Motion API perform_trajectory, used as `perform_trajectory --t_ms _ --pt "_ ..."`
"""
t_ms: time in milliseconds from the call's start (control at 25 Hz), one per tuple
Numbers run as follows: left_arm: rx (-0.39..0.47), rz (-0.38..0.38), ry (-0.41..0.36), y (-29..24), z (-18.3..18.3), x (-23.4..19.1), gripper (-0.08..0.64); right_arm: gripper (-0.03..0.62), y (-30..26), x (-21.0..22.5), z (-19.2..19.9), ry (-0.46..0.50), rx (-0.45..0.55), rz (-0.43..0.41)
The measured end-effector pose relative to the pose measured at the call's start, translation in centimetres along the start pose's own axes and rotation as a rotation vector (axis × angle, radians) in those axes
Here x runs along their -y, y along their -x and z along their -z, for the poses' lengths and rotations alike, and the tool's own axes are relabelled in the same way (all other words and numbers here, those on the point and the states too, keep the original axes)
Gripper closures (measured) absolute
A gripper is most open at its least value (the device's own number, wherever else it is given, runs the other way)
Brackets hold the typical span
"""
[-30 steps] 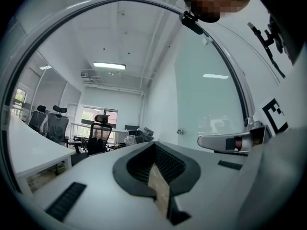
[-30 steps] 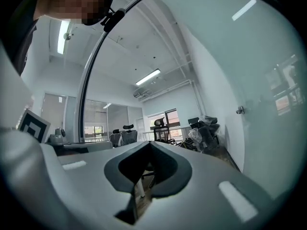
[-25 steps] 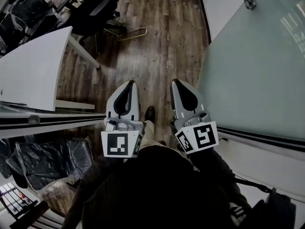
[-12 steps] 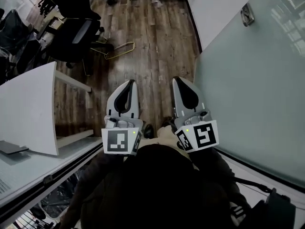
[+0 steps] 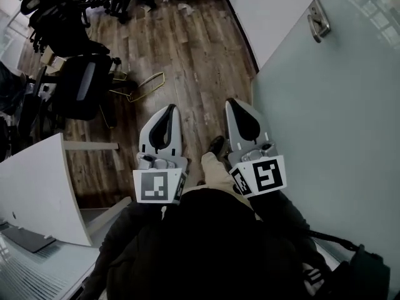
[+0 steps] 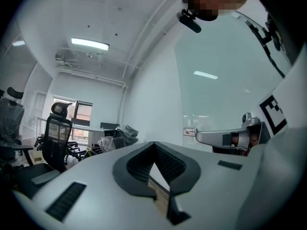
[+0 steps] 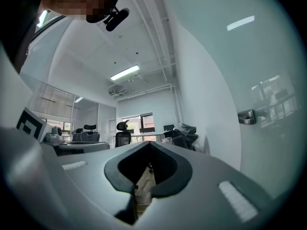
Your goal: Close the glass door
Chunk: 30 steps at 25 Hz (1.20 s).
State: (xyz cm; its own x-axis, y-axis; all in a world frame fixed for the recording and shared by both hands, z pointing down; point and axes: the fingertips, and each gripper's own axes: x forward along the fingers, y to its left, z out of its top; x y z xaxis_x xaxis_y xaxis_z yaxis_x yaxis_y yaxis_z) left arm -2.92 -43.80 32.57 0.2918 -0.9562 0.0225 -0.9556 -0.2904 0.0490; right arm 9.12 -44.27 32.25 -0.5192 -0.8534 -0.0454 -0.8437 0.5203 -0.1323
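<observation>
The glass door [image 5: 337,124] fills the right side of the head view, a wide frosted pane of pale grey-green with a smooth, matte look. It stands just beside the right hand-held gripper [image 5: 232,104], apart from it, with the gripper's tip pointing up the frame along the pane. A short metal door handle [image 5: 317,20], shiny and bracket-shaped, sits on the glass at the upper right, well ahead of both tools. The left hand-held gripper [image 5: 169,109] hangs parallel to the right one, left of centre and farther from the door.

Both hand-held grippers have their jaws pressed together with nothing between them. Their black ribbed pads meet at the tip and leave a teardrop-shaped hollow behind it. The shells are smooth light-grey plastic, each carrying a cube with black-and-white square markers.

Below them runs a floor [image 5: 187,61] of dark brown wooden planks. A curved white desk [image 5: 37,186] lies at the lower left, and black mesh-backed office chairs [image 5: 81,86] stand at the upper left.
</observation>
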Motion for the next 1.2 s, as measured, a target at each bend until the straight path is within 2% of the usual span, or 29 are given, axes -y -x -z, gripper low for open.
perform_trajectory --t_ms 240,360,480,560,840,1040,1200 --pt "0.019 0.067 -0.029 -13.2 -1.0 1.3 0.563 0.591 -7.3 10.2 -0.5 -0.034 0.003 0.045" --pt "0.017 0.118 -0.034 -18.3 -1.0 3.5 0.563 0.591 -8.5 15.0 -1.0 -0.040 0.011 0.098" --pt "-0.037 0.158 -0.020 -22.4 0.2 5.4 0.563 0.591 -9.2 18.9 -1.0 -0.038 0.002 0.145" --pt "-0.036 0.198 -0.016 -25.1 0.3 6.7 0.563 0.591 -10.0 21.2 -1.3 -0.035 0.000 0.171" --pt "-0.045 0.302 -0.009 -33.6 -0.2 10.4 0.563 0.591 -12.4 27.6 -1.5 -0.034 -0.015 0.250" --pt "-0.023 0.395 0.001 -38.2 -1.3 11.2 0.563 0.591 -14.9 29.4 -1.9 -0.028 -0.032 0.300" --pt "-0.006 0.502 -0.003 -41.0 -2.2 13.9 0.563 0.591 -15.6 31.5 -4.1 0.018 -0.006 0.339"
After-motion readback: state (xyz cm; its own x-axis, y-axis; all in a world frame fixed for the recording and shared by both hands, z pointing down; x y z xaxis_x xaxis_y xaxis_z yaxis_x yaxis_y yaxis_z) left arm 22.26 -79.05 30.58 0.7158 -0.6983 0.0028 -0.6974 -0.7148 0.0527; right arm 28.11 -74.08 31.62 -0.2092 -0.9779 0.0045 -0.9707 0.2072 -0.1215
